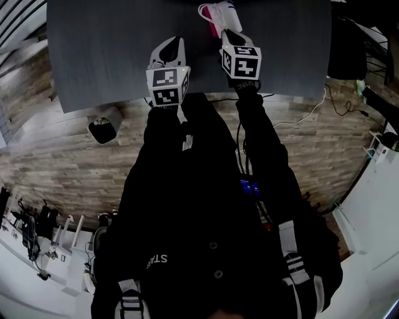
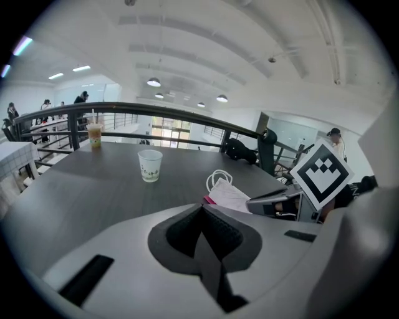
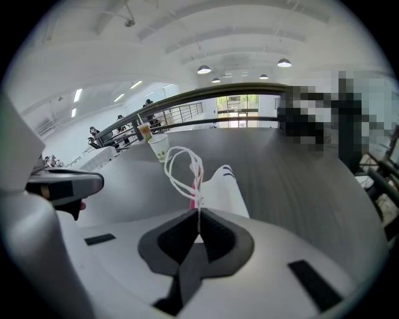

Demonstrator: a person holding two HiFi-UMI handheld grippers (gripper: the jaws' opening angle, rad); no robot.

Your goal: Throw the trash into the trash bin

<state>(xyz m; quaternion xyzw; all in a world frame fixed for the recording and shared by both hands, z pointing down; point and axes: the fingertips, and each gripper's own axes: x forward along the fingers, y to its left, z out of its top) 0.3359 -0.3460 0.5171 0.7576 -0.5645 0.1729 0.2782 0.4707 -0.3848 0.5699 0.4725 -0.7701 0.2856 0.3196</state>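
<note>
A white face mask (image 3: 218, 187) with looped ear cords and a pink patch lies partly on the dark table (image 1: 112, 56). My right gripper (image 3: 198, 215) is shut on its cord and near edge. In the head view the right gripper (image 1: 225, 19) is at the table's middle top, with the mask (image 1: 215, 12) at its tip. My left gripper (image 1: 176, 42) hovers just left of it, shut with nothing between its jaws (image 2: 201, 209). The mask (image 2: 229, 194) shows to its right. A small black trash bin (image 1: 105, 128) stands on the wooden floor by the table's near left edge.
A white paper cup (image 2: 149, 166) stands further out on the table, and a drink cup with a straw (image 2: 95, 133) stands near the far rail. A black railing (image 2: 156, 112) runs behind the table. Cables (image 1: 312, 112) trail on the floor at the right.
</note>
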